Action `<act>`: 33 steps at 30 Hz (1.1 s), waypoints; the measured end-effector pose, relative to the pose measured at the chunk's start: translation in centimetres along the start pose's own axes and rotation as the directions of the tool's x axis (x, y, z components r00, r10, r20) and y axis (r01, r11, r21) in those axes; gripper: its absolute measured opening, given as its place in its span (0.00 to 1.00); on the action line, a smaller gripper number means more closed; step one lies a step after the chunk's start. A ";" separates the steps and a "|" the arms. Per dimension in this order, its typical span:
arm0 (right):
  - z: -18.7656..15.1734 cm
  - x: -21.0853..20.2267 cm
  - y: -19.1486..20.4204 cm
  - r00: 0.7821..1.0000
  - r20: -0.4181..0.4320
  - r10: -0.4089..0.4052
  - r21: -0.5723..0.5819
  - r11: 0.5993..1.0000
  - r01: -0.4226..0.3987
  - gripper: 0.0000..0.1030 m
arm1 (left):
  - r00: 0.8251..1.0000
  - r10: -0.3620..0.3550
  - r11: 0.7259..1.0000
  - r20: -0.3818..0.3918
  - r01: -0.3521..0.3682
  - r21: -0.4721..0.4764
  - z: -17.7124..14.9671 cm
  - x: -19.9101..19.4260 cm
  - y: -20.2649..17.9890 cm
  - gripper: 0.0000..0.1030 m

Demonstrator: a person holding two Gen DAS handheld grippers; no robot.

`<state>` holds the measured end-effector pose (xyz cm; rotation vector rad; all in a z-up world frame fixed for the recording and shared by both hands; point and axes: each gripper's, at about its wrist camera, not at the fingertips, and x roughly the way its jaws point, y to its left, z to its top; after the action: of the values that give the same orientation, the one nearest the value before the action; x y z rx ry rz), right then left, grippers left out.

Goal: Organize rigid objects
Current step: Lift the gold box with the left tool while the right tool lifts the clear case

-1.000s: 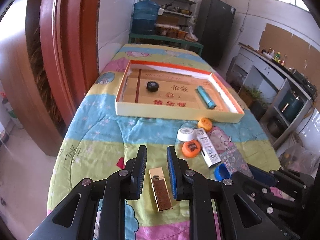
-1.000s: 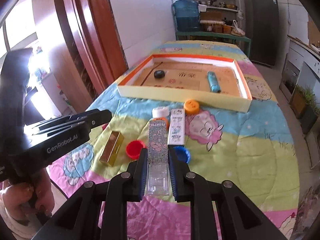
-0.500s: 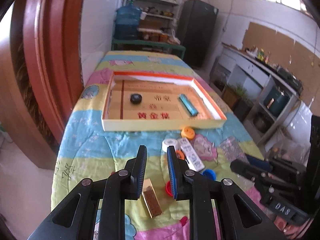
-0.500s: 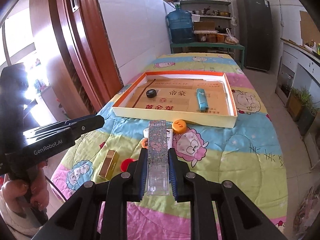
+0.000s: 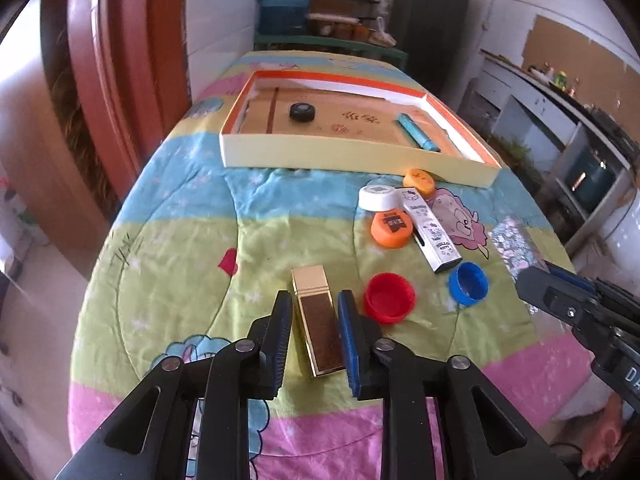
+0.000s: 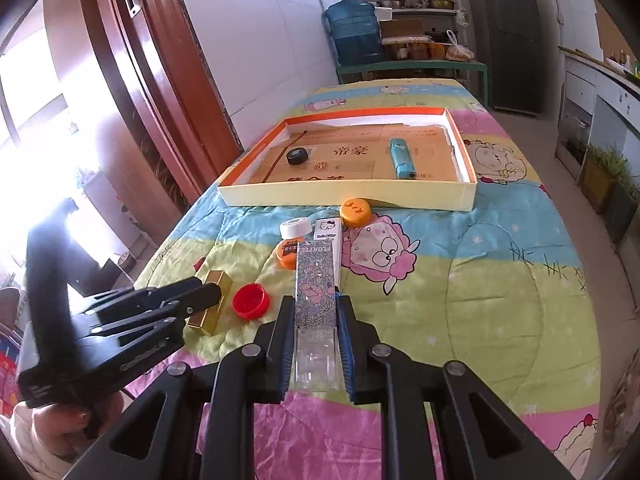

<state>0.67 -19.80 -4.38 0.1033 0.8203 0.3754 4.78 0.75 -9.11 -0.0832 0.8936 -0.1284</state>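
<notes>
Left gripper jaws opening, straddling gold box lying on quilted counter. Right gripper jaws clamped on floral box, held above counter. Red cap just beside gold box; orange-rimmed tray beyond.

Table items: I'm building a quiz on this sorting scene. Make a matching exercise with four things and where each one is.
Things:
1. black round cap
2. gold case
3. floral box
4. red cap

Places:
A. clamped in the right gripper, off the quilt
B. inside the shallow box
C. lying on the quilt between the opening jaws of the left gripper
D. on the quilt beside the gold case

Pairs: 1-B, 2-C, 3-A, 4-D
</notes>
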 end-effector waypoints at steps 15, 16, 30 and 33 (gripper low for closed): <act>-0.2 0.2 0.2 1.000 -0.003 0.006 -0.009 1.000 -0.006 0.20 | 0.999 0.000 0.999 0.042 -0.002 0.045 -0.2 -0.5 -0.9 0.17; -0.1 0.2 0.2 1.000 -0.001 0.007 -0.009 1.000 -0.007 0.20 | 0.999 0.000 0.999 0.051 -0.002 0.046 0.1 -0.8 -0.8 0.17; 2.8 0.0 0.4 0.999 0.043 -0.006 -0.042 0.999 0.008 0.20 | 0.988 0.023 0.998 0.155 -0.031 0.052 5.0 -4.1 -1.0 0.17; 3.7 0.0 0.6 0.999 0.053 -0.010 -0.055 0.998 0.013 0.20 | 0.986 0.020 0.998 0.165 -0.030 0.059 5.9 -4.3 -1.1 0.17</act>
<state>3.22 -19.07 -1.68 0.0568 0.7574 0.3830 6.65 0.40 -1.93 -0.0252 0.7253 -0.1237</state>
